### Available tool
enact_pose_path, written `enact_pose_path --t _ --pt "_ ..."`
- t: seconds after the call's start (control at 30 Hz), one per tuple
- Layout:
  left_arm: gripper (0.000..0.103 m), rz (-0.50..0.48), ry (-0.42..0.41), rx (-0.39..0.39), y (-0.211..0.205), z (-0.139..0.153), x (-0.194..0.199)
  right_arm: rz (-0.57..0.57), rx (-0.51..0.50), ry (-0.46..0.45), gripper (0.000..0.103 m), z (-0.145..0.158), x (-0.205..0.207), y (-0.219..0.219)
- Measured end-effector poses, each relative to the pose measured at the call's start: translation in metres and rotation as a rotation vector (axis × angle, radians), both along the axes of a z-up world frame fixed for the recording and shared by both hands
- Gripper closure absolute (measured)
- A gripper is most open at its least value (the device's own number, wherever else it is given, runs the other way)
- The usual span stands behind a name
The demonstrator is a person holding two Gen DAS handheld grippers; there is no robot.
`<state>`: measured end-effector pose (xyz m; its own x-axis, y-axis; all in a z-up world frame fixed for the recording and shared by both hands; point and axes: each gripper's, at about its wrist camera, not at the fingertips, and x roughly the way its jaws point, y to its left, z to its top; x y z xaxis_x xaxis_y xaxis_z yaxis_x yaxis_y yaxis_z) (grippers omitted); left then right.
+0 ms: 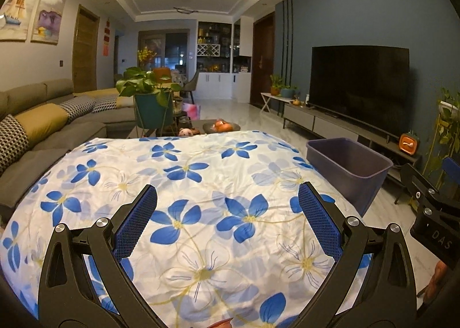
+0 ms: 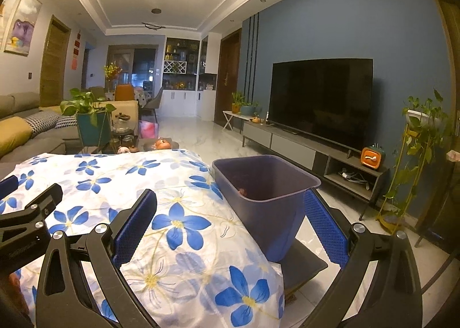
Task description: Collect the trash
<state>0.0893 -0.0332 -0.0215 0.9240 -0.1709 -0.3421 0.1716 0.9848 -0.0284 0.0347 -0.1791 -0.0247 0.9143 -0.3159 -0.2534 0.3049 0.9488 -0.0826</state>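
Note:
A purple plastic bin (image 2: 264, 201) stands at the right edge of the table, beside the white cloth with blue flowers (image 2: 178, 213). A small reddish scrap (image 2: 241, 191) lies inside it. The bin also shows in the left wrist view (image 1: 349, 168). My left gripper (image 1: 228, 223) is open and empty above the cloth (image 1: 184, 201). My right gripper (image 2: 230, 230) is open and empty, its right finger next to the bin. A small reddish piece (image 1: 220, 323) shows at the bottom edge of the left wrist view, mostly hidden.
A dark plate with orange fruit (image 1: 221, 126) and a small pink figure (image 1: 185, 132) sit beyond the cloth. A potted plant (image 1: 149, 98) and a sofa (image 1: 43, 126) are at left. A television (image 2: 322, 98) on a low stand is at right.

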Motion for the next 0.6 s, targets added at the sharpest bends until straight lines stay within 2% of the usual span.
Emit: enact_pose_path --t 0.6 --pt "0.006 0.018 -0.015 -0.025 0.014 0.005 -0.019 0.005 -0.002 -0.019 0.005 0.001 -0.016 0.011"
